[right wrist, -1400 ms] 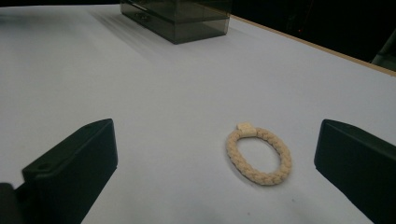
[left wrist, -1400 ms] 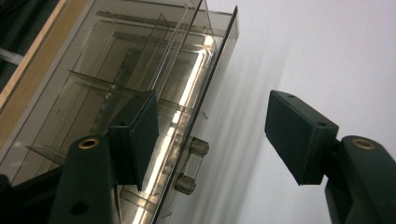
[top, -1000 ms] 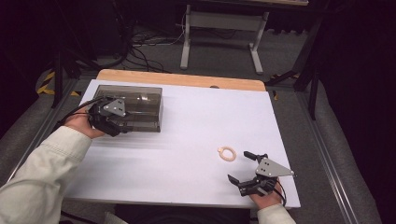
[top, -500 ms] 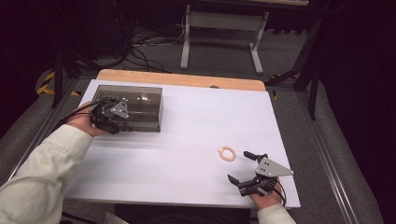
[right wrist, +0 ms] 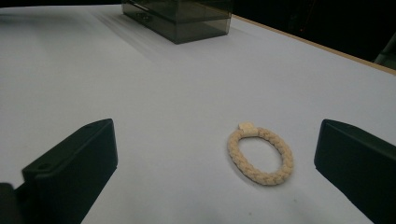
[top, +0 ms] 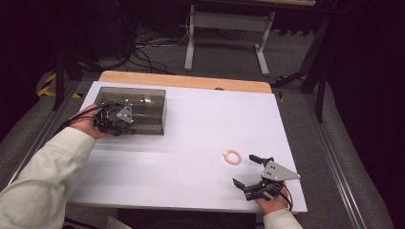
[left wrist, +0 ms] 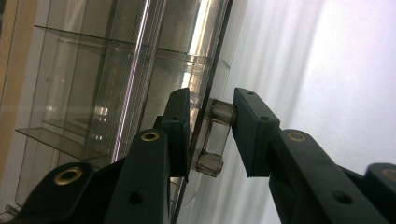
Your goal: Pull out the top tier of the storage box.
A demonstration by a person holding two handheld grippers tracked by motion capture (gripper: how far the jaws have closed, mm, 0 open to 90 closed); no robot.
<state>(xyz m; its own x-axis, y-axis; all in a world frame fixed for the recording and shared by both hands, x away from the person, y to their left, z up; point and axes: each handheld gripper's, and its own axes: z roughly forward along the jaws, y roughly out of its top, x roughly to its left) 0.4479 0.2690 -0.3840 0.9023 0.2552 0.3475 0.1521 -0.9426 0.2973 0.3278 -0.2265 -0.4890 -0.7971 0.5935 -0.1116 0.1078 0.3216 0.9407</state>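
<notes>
Resting at the far left of the white table [top: 191,143], a smoky clear plastic box [top: 143,109] sat with its long side toward the person, and the left gripper [top: 125,125] was up against its near face. In the left gripper view the two black jaws had closed in on a small clear handle [left wrist: 215,137] standing out from the box's front panel, one jaw behind the panel edge and the other against the outer end of the handle, pinching it between them. The person's left hand [top: 86,125], in a pale sleeve [top: 43,176], held that tool. At the near right of the table the right gripper [top: 250,171] lay low over the surface, its jaws spread wide with nothing between them. A cream braided ring [right wrist: 260,156] lay flat on the table just beyond that gripper, between the lines of its two jaws in the right gripper view, touching neither, and well apart from the box.
</notes>
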